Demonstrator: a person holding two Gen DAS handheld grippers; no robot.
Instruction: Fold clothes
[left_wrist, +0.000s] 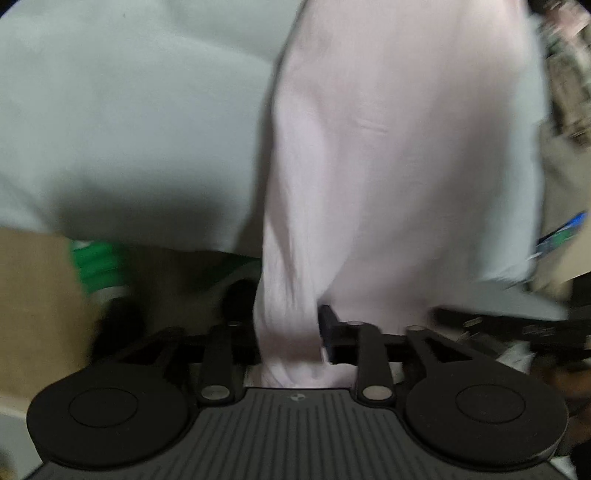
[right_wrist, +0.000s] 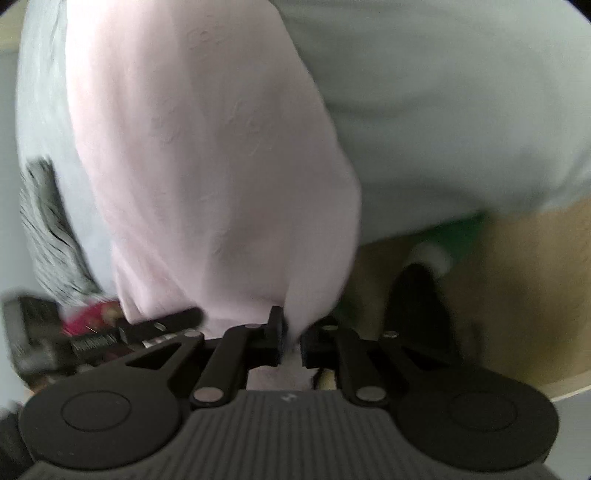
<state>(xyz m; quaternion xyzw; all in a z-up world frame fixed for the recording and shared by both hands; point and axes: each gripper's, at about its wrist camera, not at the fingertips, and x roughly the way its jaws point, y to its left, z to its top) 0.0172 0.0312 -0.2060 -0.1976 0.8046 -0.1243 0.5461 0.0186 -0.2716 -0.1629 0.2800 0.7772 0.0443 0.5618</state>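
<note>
A pale pink garment (left_wrist: 388, 166) hangs in front of the left wrist camera and fills the middle of the view. My left gripper (left_wrist: 291, 332) is shut on a bunched edge of it. The same pink garment (right_wrist: 207, 166) fills the right wrist view. My right gripper (right_wrist: 291, 336) is shut on another part of its edge, with cloth pinched between the black fingers (right_wrist: 275, 332). The garment is lifted off the pale surface (left_wrist: 110, 110) and both views are motion blurred.
A pale grey-white sheet (right_wrist: 461, 110) covers the surface behind the garment. A green and white object (left_wrist: 99, 266) lies at its edge over a tan floor (right_wrist: 517, 295). Grey striped cloth (right_wrist: 48, 229) and dark clutter (right_wrist: 44, 339) sit at the left of the right wrist view.
</note>
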